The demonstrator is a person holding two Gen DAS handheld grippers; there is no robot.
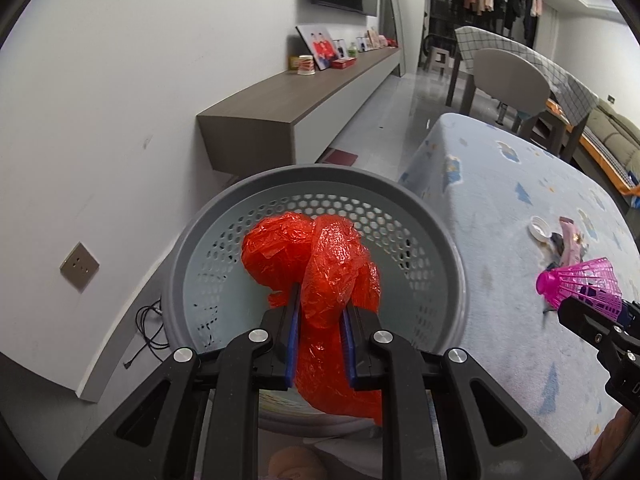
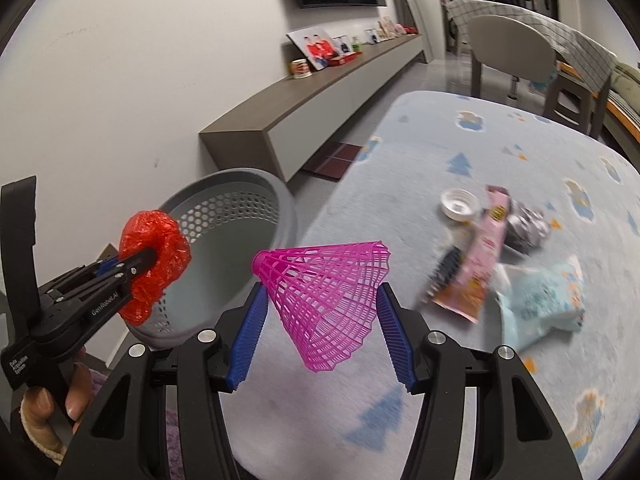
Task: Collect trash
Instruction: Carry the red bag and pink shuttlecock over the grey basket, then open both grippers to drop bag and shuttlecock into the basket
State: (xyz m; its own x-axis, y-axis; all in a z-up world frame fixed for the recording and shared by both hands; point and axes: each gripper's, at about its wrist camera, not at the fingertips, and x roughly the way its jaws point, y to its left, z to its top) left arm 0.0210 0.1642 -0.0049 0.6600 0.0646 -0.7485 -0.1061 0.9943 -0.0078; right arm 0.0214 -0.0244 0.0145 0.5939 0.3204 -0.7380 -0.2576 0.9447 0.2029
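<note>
**Left wrist view: red bag over the basket, pink shuttlecock in the other claw**

Left wrist view is showing the left claw (image 1: pixel 320 312) pinching a crumpled red plastic bag (image 1: pixel 320 256) between its blue pads, with the bag hanging right above the open mouth of the grey perforated basket (image 1: pixel 448 240). The bag is bulging forward past the fingertips and trailing down behind them. At the right edge of this view the right claw (image 1: pixel 588 300) is gripping a pink plastic shuttlecock (image 1: pixel 576 284) above the pale blue patterned cloth covering the desk (image 1: pixel 500 184).

Right wrist view is looking along the right claw (image 2: pixel 320 300), whose blue pads are pressing on either side of the shuttlecock's (image 2: pixel 328 296) mesh skirt, its rounded tip pointing up and left. To the left, the left claw (image 2: pixel 150 262) is holding the red bag (image 2: pixel 156 256) beside the basket's rim (image 2: pixel 288 216). The basket is standing just beside the desk edge.

Further along the cloth (image 2: pixel 440 140), more trash is lying close together: a white bottle cap (image 2: pixel 458 202), a pink wrapper (image 2: pixel 476 264), a light blue packet (image 2: pixel 540 300) and a crinkled silver piece (image 2: pixel 528 224). A long wall shelf (image 2: pixel 320 100) is carrying framed photos.
</note>
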